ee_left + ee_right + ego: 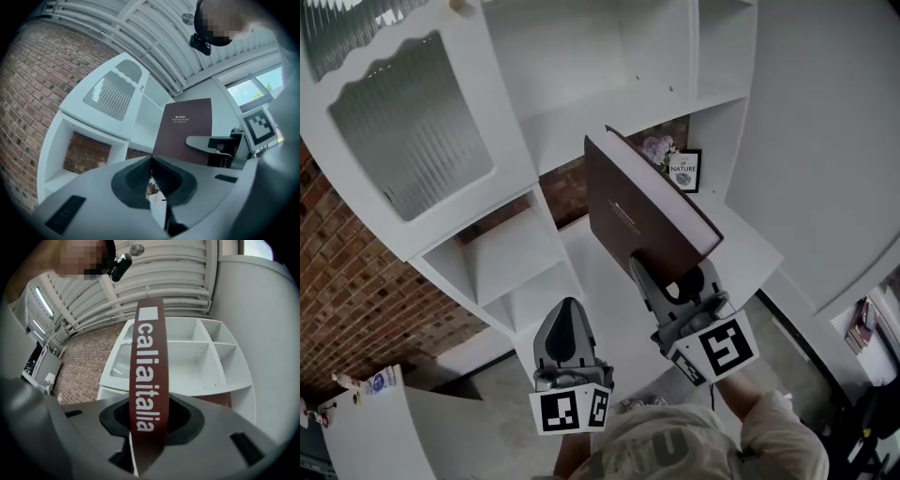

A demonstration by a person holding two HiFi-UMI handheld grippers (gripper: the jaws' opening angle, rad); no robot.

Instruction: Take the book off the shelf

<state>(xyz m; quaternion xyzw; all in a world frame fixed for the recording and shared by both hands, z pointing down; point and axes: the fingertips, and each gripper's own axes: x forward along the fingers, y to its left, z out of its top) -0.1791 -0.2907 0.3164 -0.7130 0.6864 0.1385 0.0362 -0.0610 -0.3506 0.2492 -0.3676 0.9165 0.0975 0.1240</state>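
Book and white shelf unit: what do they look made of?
Book: likely a hardcover in dark maroon matte board or cloth. The cover looks flat and stiff, with pale page edges showing along one side. Shelf unit: probably painted or laminated wood board with a smooth white satin finish. Its panels are flat with square edges and no visible grain.

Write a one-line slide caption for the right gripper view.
Right gripper shut on a dark red hardcover book, its white-lettered spine facing the camera, white shelf unit behind.
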